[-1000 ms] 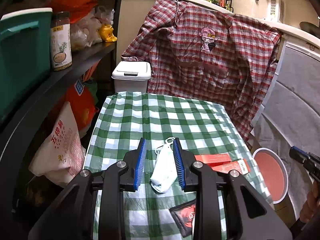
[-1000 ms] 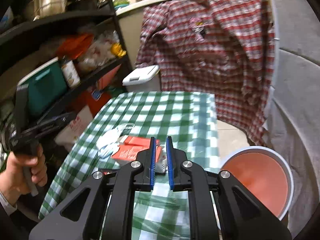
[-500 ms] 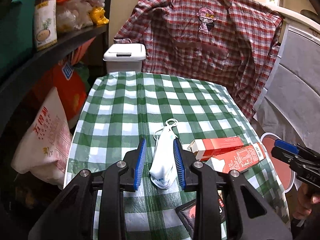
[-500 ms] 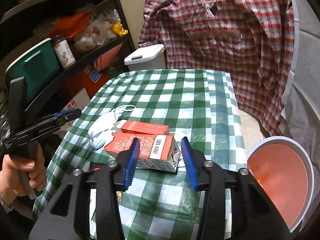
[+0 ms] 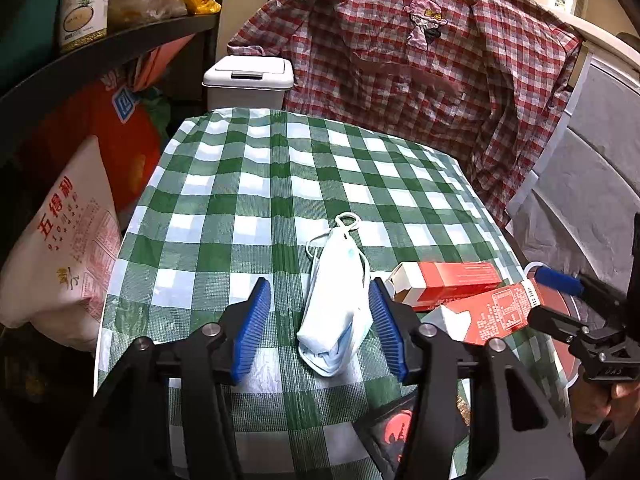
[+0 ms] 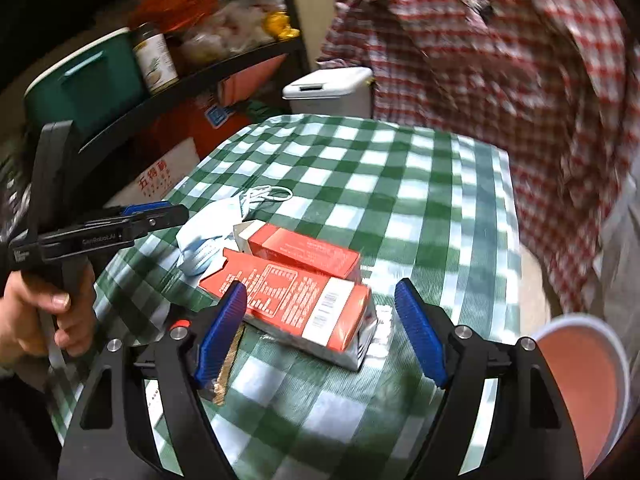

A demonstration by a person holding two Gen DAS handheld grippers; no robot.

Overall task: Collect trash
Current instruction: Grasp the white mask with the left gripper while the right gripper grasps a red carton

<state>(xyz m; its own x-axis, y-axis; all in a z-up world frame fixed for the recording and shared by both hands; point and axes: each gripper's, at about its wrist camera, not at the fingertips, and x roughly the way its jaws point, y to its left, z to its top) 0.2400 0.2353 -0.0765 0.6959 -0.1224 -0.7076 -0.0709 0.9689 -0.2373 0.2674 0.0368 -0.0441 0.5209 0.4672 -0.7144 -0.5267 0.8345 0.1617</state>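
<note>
Left wrist view: both grippers hang open over trash on the checked table.

On the green-checked tablecloth (image 5: 248, 184), the left gripper (image 5: 320, 320) has just been widening; a crumpled face mask (image 5: 336, 312) lies between its blue pads, close against the right-side pad, and is not clamped. Just right of the mask lie two red cartons (image 5: 452, 280), side by side and touching. The right gripper (image 6: 320, 328) has also just been spreading and stands wide around the nearer carton (image 6: 296, 308), its pads clear of the sides. A red-lined bin (image 6: 576, 392) sits beside the table's right edge, and a white lidded bin (image 5: 248, 80) stands beyond the far edge.
</note>
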